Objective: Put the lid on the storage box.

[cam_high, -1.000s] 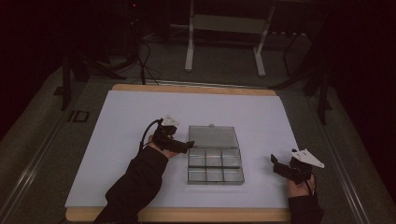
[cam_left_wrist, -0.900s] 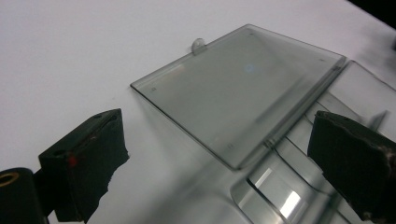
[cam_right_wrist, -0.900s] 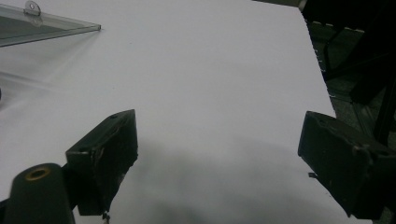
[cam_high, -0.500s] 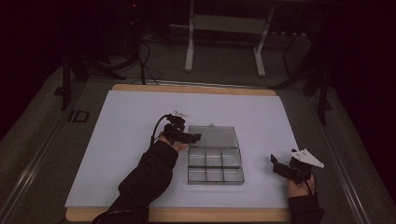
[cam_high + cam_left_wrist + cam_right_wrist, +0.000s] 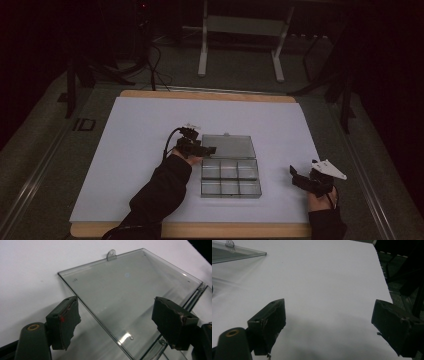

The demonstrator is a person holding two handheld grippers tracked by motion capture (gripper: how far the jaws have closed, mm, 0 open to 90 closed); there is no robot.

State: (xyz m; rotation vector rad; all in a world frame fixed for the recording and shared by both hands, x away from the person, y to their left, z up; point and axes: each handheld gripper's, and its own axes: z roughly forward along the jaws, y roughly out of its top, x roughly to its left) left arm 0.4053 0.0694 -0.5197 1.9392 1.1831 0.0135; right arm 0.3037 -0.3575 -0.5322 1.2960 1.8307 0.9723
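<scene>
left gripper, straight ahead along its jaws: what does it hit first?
Most likely the open clear lid of the compartment box. The left gripper stands open, its jaws straddling the lid's near edge. Depth is unclear, so it may pass just above it.

A white sheet (image 5: 145, 145) is laid over a wooden tabletop (image 5: 200, 94), whose bare edge is seen along the far side and the near side. The same sheet is seen in the left gripper view (image 5: 30, 270) and in the right gripper view (image 5: 324, 277). The table is surrounded by grey floor (image 5: 42, 150). A dark "ID" mark (image 5: 83, 124) is seen just left of the table. Beyond the far edge, a pale two-legged stand (image 5: 202, 50) is placed, and black cables (image 5: 155, 67) are trailed across the floor to its left.
</scene>
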